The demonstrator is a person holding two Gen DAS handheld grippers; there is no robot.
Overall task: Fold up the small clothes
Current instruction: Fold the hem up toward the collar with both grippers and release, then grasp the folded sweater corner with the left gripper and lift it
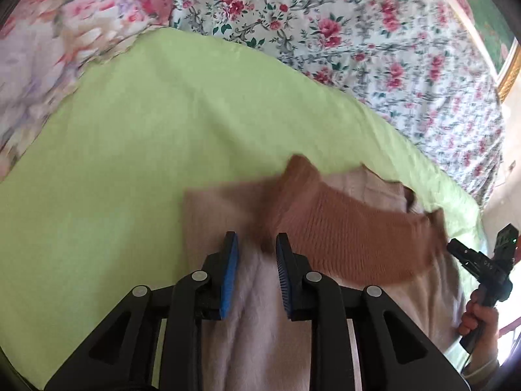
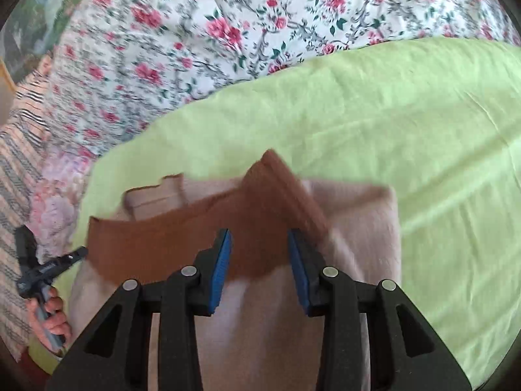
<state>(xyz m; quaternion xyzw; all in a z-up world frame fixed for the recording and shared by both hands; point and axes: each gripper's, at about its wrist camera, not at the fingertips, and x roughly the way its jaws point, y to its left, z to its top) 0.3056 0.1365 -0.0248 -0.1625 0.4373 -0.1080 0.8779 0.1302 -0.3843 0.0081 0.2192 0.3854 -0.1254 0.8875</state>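
A: Where is your garment right now?

B: Your pale pink garment (image 1: pixel 260 309) lies flat on the lime-green sheet (image 1: pixel 130 163), filling the lower middle of the left wrist view. The same pink piece (image 2: pixel 358 228) sits in the lower centre of the right wrist view, its far edge about halfway up the frame.

A: And the brown part?

B: A rust-brown ribbed band (image 1: pixel 342 234) runs across the pink fabric from centre to right in the left view. In the right view that band (image 2: pixel 156 244) crosses from the left toward the centre, with one end raised into a blurred peak in the middle of the frame.

A: How do your tongs stand?

B: Your left gripper (image 1: pixel 256 254) has its blue-padded jaws spread apart over the pink fabric, pinching nothing. Your right gripper (image 2: pixel 259 251) is spread too, jaws wide, with the brown band showing between them; whether the pads touch the cloth I cannot tell.

A: Can you see each tool from the other side?

B: Yes. The right tool's black body shows at the right edge of the left view, with your right hand (image 1: pixel 478 319) on its handle. Your left hand (image 2: pixel 49 316) shows at the lower left of the right view.

A: What surrounds the sheet?

B: A floral bedspread (image 2: pixel 228 32) with pink roses fills the upper part of both views.
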